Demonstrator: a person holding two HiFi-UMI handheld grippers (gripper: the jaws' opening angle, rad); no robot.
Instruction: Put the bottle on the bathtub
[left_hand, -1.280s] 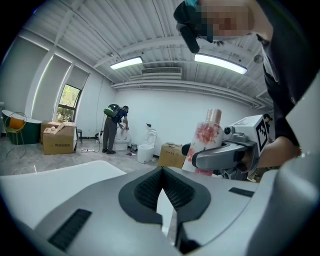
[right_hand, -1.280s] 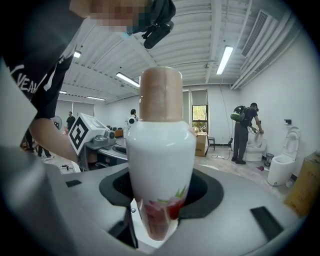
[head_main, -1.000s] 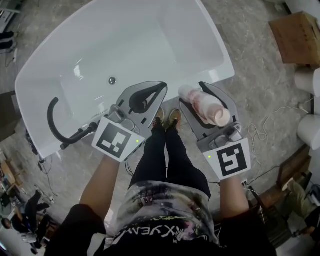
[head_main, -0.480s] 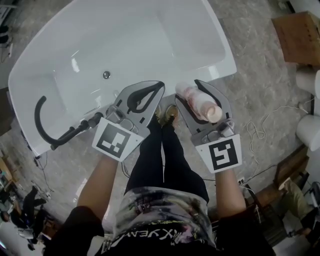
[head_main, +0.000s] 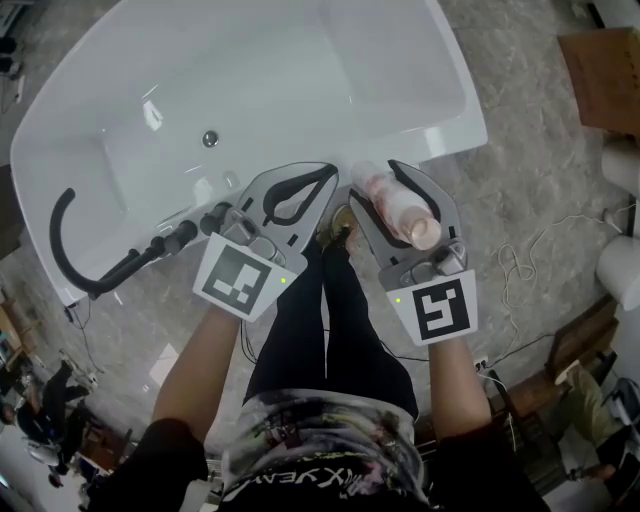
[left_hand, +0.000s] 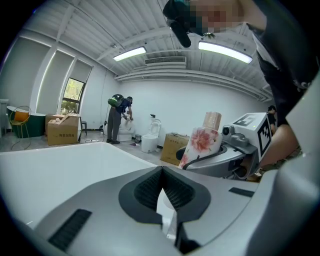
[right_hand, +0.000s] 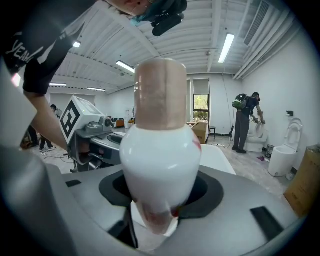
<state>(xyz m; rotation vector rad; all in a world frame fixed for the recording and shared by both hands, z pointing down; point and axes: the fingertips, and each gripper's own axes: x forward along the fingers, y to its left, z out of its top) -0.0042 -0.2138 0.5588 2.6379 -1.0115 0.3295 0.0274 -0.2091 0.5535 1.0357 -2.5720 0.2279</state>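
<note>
2 grippers, 1 bottle, 1 bathtub.
Left gripper (head_main: 327, 174): jaws closed tip to tip, nothing between them; sits at 9 o'clock of the right gripper.
Right gripper (head_main: 375, 178): jaws partway apart, clamped on the bottle's body.
Bottle (head_main: 400, 207): white, pink floral print, tan cap pointing to 5 o'clock in the head view; base end just beside the bathtub's near rim.
Bathtub (head_main: 250, 70): white, spans 10 to 1 o'clock; drain (head_main: 210, 139) inside.
Black hose (head_main: 150, 255): on the rim at 8 o'clock.
</note>
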